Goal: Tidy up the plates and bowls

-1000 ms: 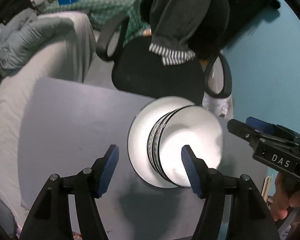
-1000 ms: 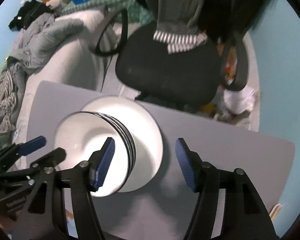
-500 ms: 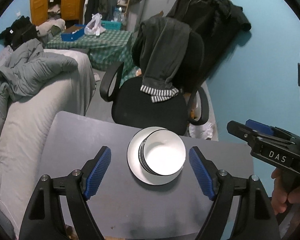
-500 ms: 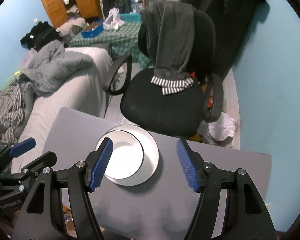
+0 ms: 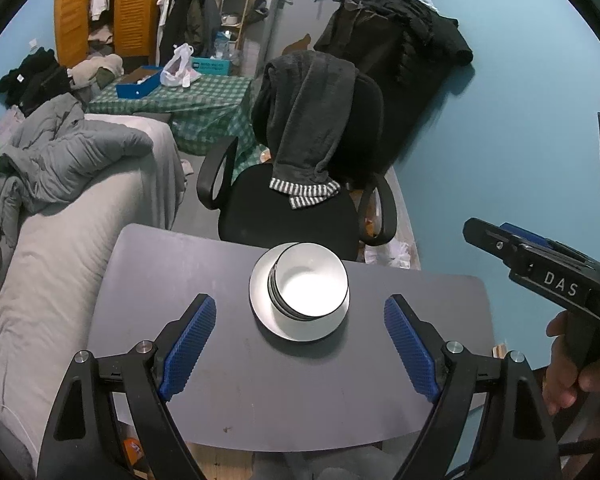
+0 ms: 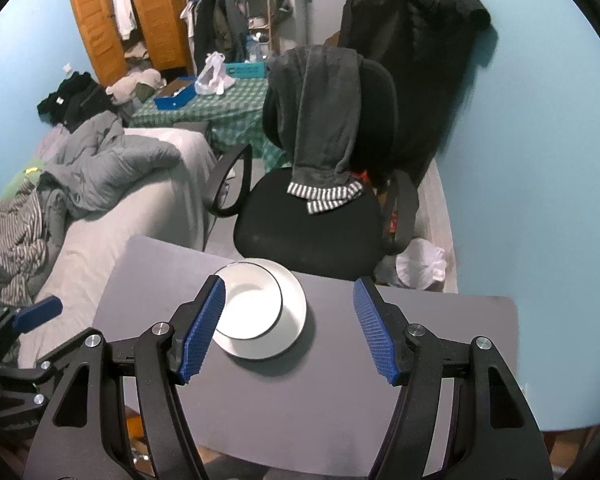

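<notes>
The white bowls (image 5: pixel 308 286) sit stacked on a white plate (image 5: pixel 260 300), and the plate rests on the grey desk (image 5: pixel 172 280). The stack is below and ahead of the left tongs (image 5: pixel 300 348), in the gap between their blue pads (nothing touches it). These tongs are opening wide and hold nothing. The right tongs (image 6: pixel 288 328) are partly open and empty too, with the stack near their left pad. A hand (image 5: pixel 568 368) holds the right tongs. Past the desk, beyond both tongs, stands a black chair (image 5: pixel 288 208) with a grey cloth over its back.
</notes>
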Demonstrator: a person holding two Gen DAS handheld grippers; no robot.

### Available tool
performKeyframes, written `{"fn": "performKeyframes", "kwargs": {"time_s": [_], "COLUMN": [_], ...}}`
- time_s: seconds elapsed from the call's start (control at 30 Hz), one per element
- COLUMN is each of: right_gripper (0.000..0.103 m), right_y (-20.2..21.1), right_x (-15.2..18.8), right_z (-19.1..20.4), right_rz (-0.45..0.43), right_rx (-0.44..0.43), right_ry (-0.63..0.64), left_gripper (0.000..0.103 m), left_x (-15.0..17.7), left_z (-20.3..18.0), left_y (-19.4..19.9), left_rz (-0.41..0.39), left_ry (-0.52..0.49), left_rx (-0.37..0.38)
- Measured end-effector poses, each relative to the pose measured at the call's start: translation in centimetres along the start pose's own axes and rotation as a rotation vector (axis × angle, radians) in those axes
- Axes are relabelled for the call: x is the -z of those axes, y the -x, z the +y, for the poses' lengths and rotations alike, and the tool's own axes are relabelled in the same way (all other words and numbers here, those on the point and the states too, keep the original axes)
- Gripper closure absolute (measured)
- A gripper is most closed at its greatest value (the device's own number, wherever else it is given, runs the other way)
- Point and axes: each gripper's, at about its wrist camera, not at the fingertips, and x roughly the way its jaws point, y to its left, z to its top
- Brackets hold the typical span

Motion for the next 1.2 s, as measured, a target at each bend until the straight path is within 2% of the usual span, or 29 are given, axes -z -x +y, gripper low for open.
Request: {"fn": "performKeyframes", "kwargs": {"time_s": [0.43, 0.9, 1.2], "right_gripper": [0.037, 0.037, 0.037], "right_y": [2.3, 3.1, 3.3], "right_x": [1.8, 2.6, 2.9], "right_z": [-0.6, -0.4, -0.2], "right_rz": [-0.001, -0.010, 0.000], "right_rx": [0.026, 0.048, 0.053], "right_ry": [-0.087, -0.086, -0.087], "left_gripper": [0.016, 0.016, 0.016], "left_x": [0.0, -0.1, -0.2], "left_z": [0.2, -0.5, -0.6], "left_y": [2.0, 3.1, 3.1], "left_rz": [-0.036, -0.070, -0.065], "left_ry": [-0.020, -0.059, -0.059], "left_rx": [-0.004, -0.011, -0.008]}}
